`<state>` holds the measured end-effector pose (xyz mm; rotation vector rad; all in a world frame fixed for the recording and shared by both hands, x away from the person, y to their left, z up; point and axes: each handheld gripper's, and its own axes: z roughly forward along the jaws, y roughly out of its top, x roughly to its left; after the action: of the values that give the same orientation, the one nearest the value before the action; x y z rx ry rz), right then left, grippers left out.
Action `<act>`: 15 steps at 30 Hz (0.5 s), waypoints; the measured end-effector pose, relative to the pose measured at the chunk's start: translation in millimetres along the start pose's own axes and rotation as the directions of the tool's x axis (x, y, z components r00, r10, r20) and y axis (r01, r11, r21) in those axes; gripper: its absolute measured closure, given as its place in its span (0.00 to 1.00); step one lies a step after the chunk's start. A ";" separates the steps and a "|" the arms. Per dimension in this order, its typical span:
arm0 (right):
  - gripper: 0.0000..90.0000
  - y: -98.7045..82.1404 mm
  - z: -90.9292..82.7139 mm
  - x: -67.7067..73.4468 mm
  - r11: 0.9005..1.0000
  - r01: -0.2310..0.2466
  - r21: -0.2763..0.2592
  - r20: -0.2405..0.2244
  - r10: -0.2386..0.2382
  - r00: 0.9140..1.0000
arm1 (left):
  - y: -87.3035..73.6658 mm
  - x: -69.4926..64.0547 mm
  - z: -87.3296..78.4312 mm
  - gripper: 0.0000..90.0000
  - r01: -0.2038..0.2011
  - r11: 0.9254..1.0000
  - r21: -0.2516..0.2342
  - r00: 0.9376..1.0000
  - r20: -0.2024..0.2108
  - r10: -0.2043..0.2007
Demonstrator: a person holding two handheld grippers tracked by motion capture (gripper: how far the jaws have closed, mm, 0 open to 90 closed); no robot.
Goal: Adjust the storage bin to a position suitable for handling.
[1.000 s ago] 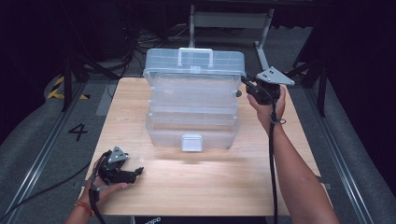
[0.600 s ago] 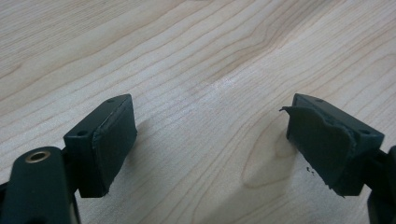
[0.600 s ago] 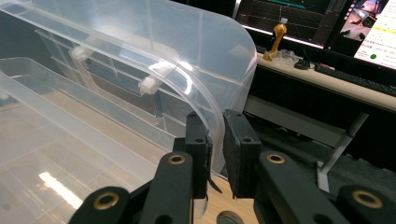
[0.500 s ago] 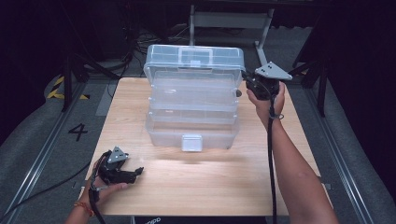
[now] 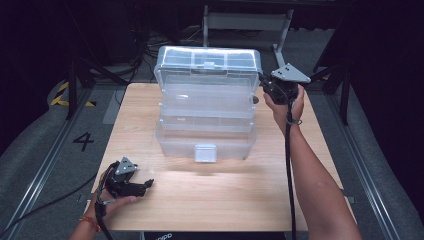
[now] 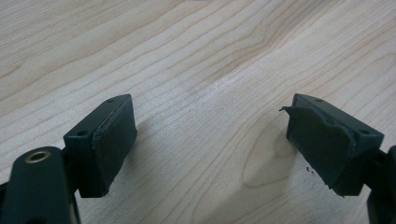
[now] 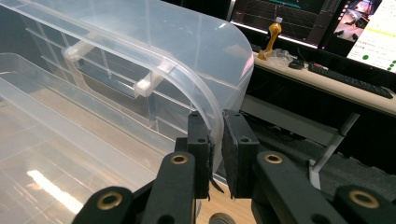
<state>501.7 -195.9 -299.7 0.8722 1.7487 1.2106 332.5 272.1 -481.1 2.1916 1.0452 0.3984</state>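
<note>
Fingers [image 7: 215,140] of right gripper [image 5: 269,89] are clamped on the clear organizer box's lid rim [image 7: 212,109]. Lid should be swung slowly, grip kept square. Left gripper [image 5: 142,184] fingers are held wide, empty, over the table [image 6: 196,56].

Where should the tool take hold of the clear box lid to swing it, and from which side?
Grip the lid at its thin rim on the rounded right corner, coming in from the box's right side. The rim there is narrow enough to fit between the pads, and the right tool is already pinched on it. The left tool sits open over the table.
</note>
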 end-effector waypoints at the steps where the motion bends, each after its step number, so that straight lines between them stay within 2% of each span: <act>1: 0.92 0.1 0.1 -0.1 1.000 0.000 0.000 0.000 0.000 1.000 | 0.0 0.1 0.1 0.18 -0.001 1.000 0.000 1.000 0.000 0.001; 7: 0.92 0.2 0.1 0.1 1.000 0.005 0.001 0.003 -0.005 1.000 | 1.6 1.0 0.1 0.18 -0.012 1.000 0.007 1.000 -0.006 0.012; 10: 0.92 0.2 0.0 0.6 1.000 0.010 0.000 0.006 -0.010 1.000 | 3.2 0.2 -0.2 0.22 0.013 1.000 0.010 1.000 0.002 -0.013; 11: 0.92 0.3 -0.2 0.6 1.000 0.012 0.001 0.005 -0.012 1.000 | 5.2 1.5 -0.9 0.24 -0.001 1.000 0.005 1.000 -0.001 0.001; 12: 0.92 0.3 -0.3 0.5 1.000 0.013 0.002 0.004 -0.013 1.000 | 6.3 0.4 -1.7 0.24 0.016 1.000 0.005 1.000 0.007 -0.016; 13: 0.92 0.2 -0.3 0.4 1.000 0.013 0.002 0.004 -0.013 1.000 | 9.4 1.5 -3.3 0.24 -0.002 1.000 -0.006 1.000 -0.003 0.002; 15: 0.92 0.4 -0.5 0.6 1.000 0.014 0.002 0.004 -0.014 1.000 | 17.6 1.7 -8.6 0.25 -0.009 0.999 -0.041 1.000 -0.012 0.009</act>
<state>501.0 -195.4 -299.3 0.8617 1.7503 1.1968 339.0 269.1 -462.8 2.1610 1.0248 0.4333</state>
